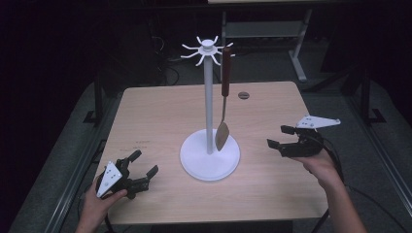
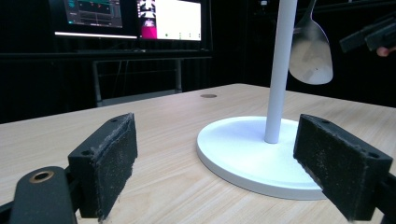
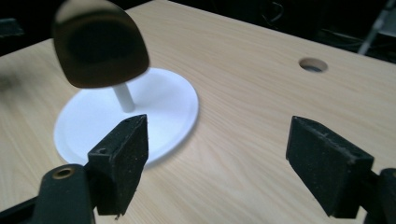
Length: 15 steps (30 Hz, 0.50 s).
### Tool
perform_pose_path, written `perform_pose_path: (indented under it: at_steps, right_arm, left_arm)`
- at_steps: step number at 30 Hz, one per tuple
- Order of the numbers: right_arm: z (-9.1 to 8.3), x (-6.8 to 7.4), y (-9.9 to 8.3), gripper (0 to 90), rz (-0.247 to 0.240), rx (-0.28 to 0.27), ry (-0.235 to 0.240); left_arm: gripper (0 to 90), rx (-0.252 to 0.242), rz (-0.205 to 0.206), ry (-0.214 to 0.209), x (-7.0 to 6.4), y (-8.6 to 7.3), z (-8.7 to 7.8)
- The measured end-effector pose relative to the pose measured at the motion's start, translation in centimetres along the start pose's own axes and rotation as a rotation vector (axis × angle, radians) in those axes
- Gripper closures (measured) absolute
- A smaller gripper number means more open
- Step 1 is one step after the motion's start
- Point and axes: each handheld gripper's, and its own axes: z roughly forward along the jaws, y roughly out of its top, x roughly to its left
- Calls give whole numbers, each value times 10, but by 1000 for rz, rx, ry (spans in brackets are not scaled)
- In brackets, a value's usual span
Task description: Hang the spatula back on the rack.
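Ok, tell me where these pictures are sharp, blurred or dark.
High view: table evenly lit, the room around it nearly black. Left gripper view: white stand sharp, bright monitors soft behind. Right gripper view: the hanging spatula is a dark close blur, the wood grain crisp.

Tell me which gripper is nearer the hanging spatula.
Right. The right gripper sits open just right of the spatula; the left gripper is open farther off, beyond the stand's base.
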Motion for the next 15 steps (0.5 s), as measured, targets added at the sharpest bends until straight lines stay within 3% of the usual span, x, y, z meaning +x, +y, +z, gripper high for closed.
perform_pose_path:
  at_steps: [10,15]
  right_arm:
    - [-10,-5,-34,173,48,16,-69]
    - [-11,-4,-53,149,53,78,-103]
  left_arm:
    - [128,1,1,1,0,0,0]
    - [129,1,-5,3,-1,0,0]
